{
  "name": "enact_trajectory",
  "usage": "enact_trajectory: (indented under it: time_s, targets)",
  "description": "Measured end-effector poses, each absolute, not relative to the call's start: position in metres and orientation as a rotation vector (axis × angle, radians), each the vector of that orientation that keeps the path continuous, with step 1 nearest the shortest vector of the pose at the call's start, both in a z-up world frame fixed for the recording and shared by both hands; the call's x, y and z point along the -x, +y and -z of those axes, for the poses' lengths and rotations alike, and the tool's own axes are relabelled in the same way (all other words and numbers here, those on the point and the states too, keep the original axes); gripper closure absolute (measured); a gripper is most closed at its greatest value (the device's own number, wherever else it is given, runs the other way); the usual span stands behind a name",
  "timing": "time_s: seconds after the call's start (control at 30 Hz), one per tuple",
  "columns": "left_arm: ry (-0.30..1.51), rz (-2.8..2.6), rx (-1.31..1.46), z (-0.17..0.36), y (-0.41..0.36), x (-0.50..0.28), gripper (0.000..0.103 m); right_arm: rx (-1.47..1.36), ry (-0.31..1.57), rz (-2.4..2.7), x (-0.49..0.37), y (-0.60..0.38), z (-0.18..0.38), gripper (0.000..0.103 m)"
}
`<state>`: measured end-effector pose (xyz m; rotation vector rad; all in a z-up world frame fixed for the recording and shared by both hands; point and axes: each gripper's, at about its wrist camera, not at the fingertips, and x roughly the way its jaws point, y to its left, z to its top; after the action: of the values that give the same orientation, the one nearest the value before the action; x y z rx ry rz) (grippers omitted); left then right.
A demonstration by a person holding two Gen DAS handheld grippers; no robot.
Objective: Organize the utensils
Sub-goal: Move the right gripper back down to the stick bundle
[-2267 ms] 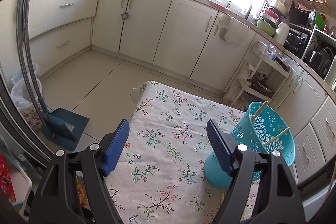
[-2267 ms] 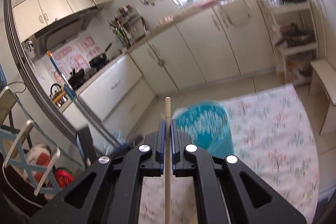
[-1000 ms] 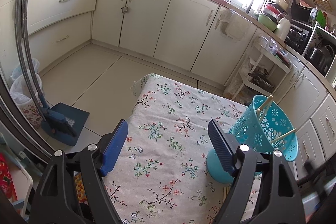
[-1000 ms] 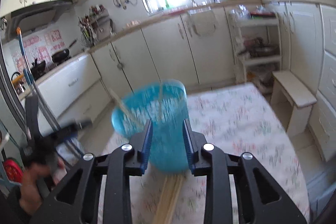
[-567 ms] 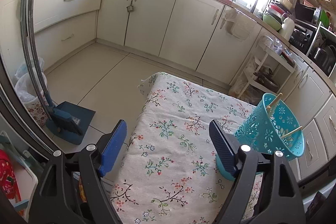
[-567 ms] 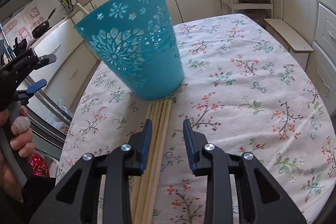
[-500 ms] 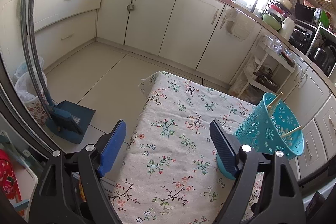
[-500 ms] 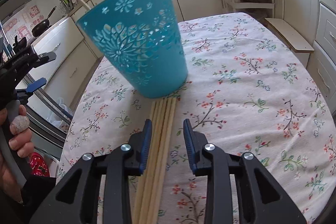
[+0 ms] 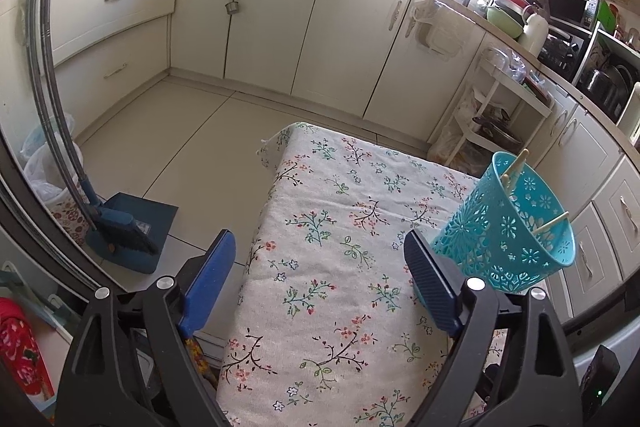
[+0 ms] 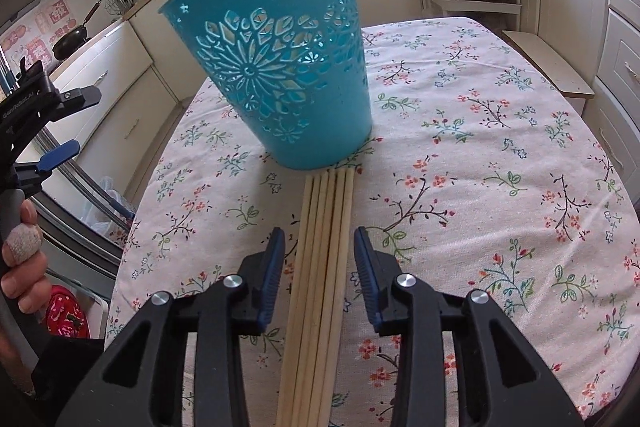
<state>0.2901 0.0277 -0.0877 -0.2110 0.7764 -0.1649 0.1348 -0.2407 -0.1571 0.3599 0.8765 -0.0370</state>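
Observation:
A turquoise cut-out holder (image 10: 280, 75) stands on the floral tablecloth (image 10: 480, 147); it also shows in the left wrist view (image 9: 508, 227) with two wooden chopsticks (image 9: 516, 163) leaning inside. Several loose wooden chopsticks (image 10: 324, 247) lie side by side on the cloth, their far ends touching the holder's base. My right gripper (image 10: 320, 255) is open and hangs over this bundle, one finger on each side. My left gripper (image 9: 320, 267) is open and empty above the table's left part, the holder just beyond its right finger.
The table edge (image 9: 256, 227) drops to the tiled floor on the left, where a blue dustpan and broom (image 9: 120, 227) stand. Cream kitchen cabinets (image 9: 340, 39) line the far walls. A low wooden stool (image 10: 548, 63) stands beside the table's right side.
My right gripper let its chopstick go into the holder, opened, and dropped down over the bundle on the cloth. My left gripper drifted slightly back from the holder.

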Motion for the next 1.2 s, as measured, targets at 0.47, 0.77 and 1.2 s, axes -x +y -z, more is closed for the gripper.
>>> enact_trajectory:
  time_s: [0.47, 0.77, 1.2]
  targets:
    - [0.821, 0.188, 0.162, 0.095, 0.014, -0.292, 0.018, -0.385, 0.896, 0.049, -0.135, -0.249, 0.169, 0.067]
    - [0.844, 0.205, 0.122, 0.101, 0.004, -0.292, 0.017, -0.396, 0.899, 0.046, -0.134, -0.253, 0.173, 0.067]
    - [0.858, 0.211, 0.106, 0.103, 0.003, -0.292, 0.016, -0.404, 0.903, 0.041, -0.134, -0.254, 0.172, 0.067]
